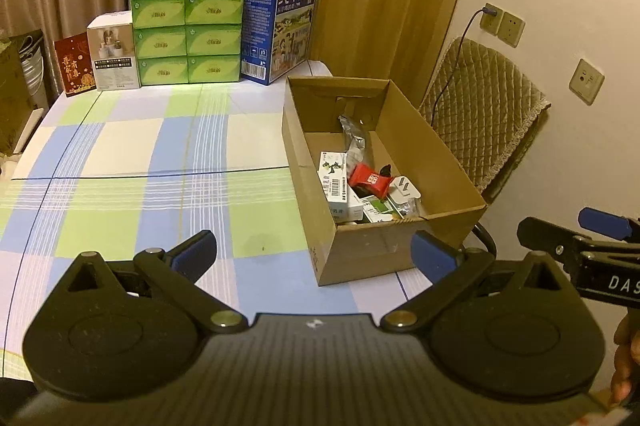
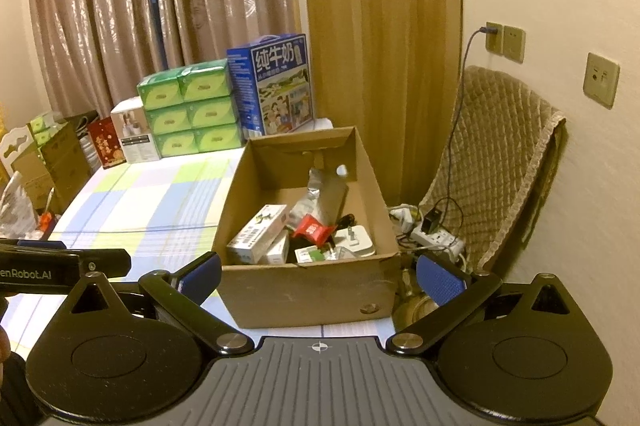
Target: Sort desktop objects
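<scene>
An open cardboard box (image 1: 356, 258) (image 2: 304, 290) stands on the right side of the checked tablecloth (image 1: 132, 162) (image 2: 152, 202). Inside lie a red packet (image 1: 370, 180) (image 2: 314, 228), white cartons (image 1: 334, 182) (image 2: 256, 236), a silver foil pouch (image 1: 354, 138) (image 2: 324, 194) and a white plug adapter (image 1: 406, 188) (image 2: 354, 236). My left gripper (image 1: 314, 254) is open and empty, hovering before the box's near left corner. My right gripper (image 2: 318, 272) is open and empty, facing the box's front wall; it also shows at the right edge of the left wrist view (image 1: 592, 238).
Green tissue packs (image 1: 188, 34) (image 2: 190, 110), a blue milk carton case (image 1: 278, 26) (image 2: 274, 84), a white box (image 1: 114, 52) and a red card (image 1: 74, 64) line the table's far edge. A quilted chair (image 1: 484, 114) (image 2: 504, 162) and a power strip (image 2: 436, 238) sit right of the table.
</scene>
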A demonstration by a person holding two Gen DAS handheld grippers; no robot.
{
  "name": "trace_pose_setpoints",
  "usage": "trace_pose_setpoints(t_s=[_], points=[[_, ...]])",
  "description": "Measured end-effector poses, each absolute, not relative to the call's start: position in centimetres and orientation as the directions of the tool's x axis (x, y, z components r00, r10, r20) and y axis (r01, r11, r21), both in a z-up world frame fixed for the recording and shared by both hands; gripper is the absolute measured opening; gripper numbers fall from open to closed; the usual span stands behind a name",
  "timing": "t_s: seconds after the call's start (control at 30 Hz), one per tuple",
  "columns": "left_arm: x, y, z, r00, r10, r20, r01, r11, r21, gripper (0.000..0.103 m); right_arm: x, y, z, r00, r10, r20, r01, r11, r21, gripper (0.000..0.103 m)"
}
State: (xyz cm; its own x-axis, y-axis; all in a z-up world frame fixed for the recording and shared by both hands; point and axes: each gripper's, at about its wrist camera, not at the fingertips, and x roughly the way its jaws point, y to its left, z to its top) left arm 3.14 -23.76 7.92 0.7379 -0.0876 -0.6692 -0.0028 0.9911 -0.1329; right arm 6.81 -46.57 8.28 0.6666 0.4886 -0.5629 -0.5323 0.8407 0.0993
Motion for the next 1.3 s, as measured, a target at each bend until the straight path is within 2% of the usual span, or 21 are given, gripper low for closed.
trace_pose_setpoints(t_s=[1.3], points=[[4.1, -24.9, 6.8, 0.714, -0.098, -0.694, 0.015, 0.992, -0.125, 0.102, 7.8, -47.0, 7.9, 0.671, 0.464, -0.578, -0.512, 0.854, 0.091, 0.101]])
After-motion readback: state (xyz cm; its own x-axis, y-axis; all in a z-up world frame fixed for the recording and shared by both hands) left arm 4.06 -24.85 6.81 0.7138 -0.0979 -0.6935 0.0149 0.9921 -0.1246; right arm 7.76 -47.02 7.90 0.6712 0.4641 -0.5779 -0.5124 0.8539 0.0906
